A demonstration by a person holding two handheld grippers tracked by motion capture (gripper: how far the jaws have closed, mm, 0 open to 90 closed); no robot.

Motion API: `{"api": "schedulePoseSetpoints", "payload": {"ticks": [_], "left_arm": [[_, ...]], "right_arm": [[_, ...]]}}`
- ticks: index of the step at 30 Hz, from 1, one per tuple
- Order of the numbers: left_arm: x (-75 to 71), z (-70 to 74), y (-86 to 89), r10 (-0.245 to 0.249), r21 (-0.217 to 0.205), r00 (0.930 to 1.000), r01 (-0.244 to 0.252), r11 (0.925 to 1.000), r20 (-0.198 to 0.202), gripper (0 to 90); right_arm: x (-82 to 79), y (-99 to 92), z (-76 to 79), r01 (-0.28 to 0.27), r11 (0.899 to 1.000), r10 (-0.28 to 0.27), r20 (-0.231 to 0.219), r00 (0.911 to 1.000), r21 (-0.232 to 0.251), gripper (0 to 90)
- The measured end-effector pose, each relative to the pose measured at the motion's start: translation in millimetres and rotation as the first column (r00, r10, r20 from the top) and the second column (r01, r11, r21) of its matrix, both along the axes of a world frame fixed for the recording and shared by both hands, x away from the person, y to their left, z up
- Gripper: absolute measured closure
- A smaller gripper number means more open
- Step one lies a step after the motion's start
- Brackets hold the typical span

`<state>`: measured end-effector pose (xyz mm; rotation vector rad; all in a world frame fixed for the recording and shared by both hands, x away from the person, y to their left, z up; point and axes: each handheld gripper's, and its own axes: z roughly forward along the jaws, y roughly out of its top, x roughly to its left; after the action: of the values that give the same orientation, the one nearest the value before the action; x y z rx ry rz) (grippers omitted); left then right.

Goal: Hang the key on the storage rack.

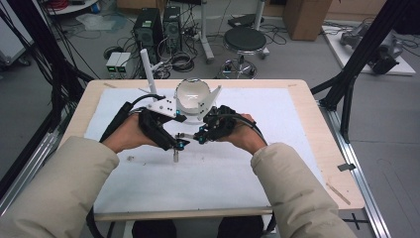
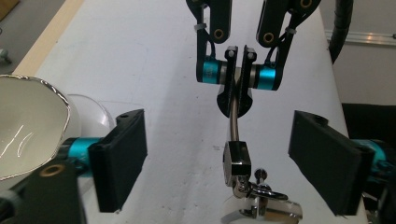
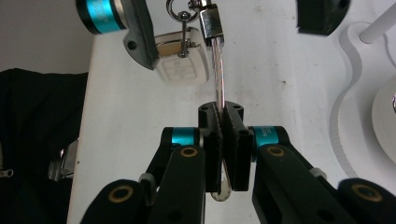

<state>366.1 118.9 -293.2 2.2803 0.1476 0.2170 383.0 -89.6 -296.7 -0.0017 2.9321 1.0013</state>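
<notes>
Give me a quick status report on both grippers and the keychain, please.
Right gripper shut on the keychain loop, holding it above the table. Left gripper open, jaws either side of the hanging fob. White bowl just behind; nothing blocking.

The high view looks down and forward from above the person's side, far enough back to see the whole wooden bench with its white cover (image 1: 277,163). The left gripper view sits low and very close, facing across the white cover. The right gripper view looks back the opposite way. Both share the shiny metal key ring (image 2: 236,161).
</notes>
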Motion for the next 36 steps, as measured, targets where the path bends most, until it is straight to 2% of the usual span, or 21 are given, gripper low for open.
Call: {"api": "schedulePoseSetpoints", "payload": {"ticks": [2,4,7,9,10,11,12,13,16,19,25,30,33,36], "left_arm": [[-0.6,-1.1,-1.7,0.002,-0.005,1.0,-0.002,1.0,-0.004,24.8],[-0.8,-1.5,-2.1,0.001,0.018,1.0,-0.001,0.9998,-0.003,25.9],[-1.0,-1.8,-2.1,0.006,0.026,1.0,-0.006,0.9996,-0.005,30.7],[-1.4,-1.3,-2.2,0.005,0.026,1.0,-0.005,0.9996,0.0,36.6],[-1.6,-1.0,-2.2,0.003,0.031,1.0,-0.003,0.9995,0.0,36.6],[-1.7,-1.0,-2.3,0.002,0.038,1.0,-0.002,0.9993,0.003,42.5],[-2.2,-1.5,-2.7,0.005,0.044,1.0,-0.005,0.999,0.004,42.5],[-2.4,-1.9,-3.1,0.004,0.049,1.0,-0.004,0.9988,0.006,47.2],[-3.7,-1.9,-4.0,0.008,0.056,0.9999,-0.009,0.9984,0.012,50.7],[-4.3,-0.7,-2.9,0.011,0.056,0.9997,-0.012,0.9983,0.02,58.0],[-4.9,-0.5,-2.7,0.017,0.066,0.9997,-0.018,0.9977,0.016,64.1],[-5.0,-2.3,-4.0,0.018,0.097,0.9998,-0.018,0.9952,0.004,69.1],[-5.0,-2.9,-4.4,0.018,0.098,0.9998,-0.019,0.9951,0.003,69.8],[-5.1,-4.5,-3.2,0.028,0.073,0.9996,-0.027,0.9969,-0.005,69.5]], "right_arm": [[0.0,0.5,-0.3,-0.001,1.0,0.001,-0.004,1.0,0.001,87.1],[0.0,0.7,-0.5,-0.004,1.0,0.004,-0.006,1.0,0.003,87.2],[0.5,0.6,-0.6,-0.006,1.0,0.006,-0.003,1.0,0.002,87.2],[0.6,0.7,-0.7,-0.008,1.0,0.008,-0.001,1.0,0.001,87.1],[0.6,0.7,-0.7,-0.008,1.0,0.008,-0.001,1.0,0.001,87.1],[0.3,1.1,-1.0,-0.008,1.0,0.008,-0.002,1.0,-0.001,87.1],[0.3,1.1,-1.0,-0.008,1.0,0.008,-0.002,1.0,-0.001,87.1],[0.4,1.3,-1.0,-0.007,1.0,0.007,-0.002,1.0,-0.002,87.1],[0.9,1.8,-1.3,-0.013,1.0,0.013,0.0,0.9999,0.002,87.1],[0.8,1.9,-1.6,-0.012,1.0,0.012,0.002,0.9999,-0.002,87.1],[1.3,1.7,-1.8,-0.014,1.0,0.014,-0.007,0.9999,-0.003,87.1],[1.8,0.8,-1.5,-0.012,1.0,0.012,-0.005,0.9999,-0.001,87.1],[2.4,0.2,-1.5,-0.013,1.0,0.013,-0.002,0.9999,0.004,87.2],[2.2,-0.9,-1.3,-0.006,1.0,0.006,-0.003,1.0,0.001,87.2]]}}
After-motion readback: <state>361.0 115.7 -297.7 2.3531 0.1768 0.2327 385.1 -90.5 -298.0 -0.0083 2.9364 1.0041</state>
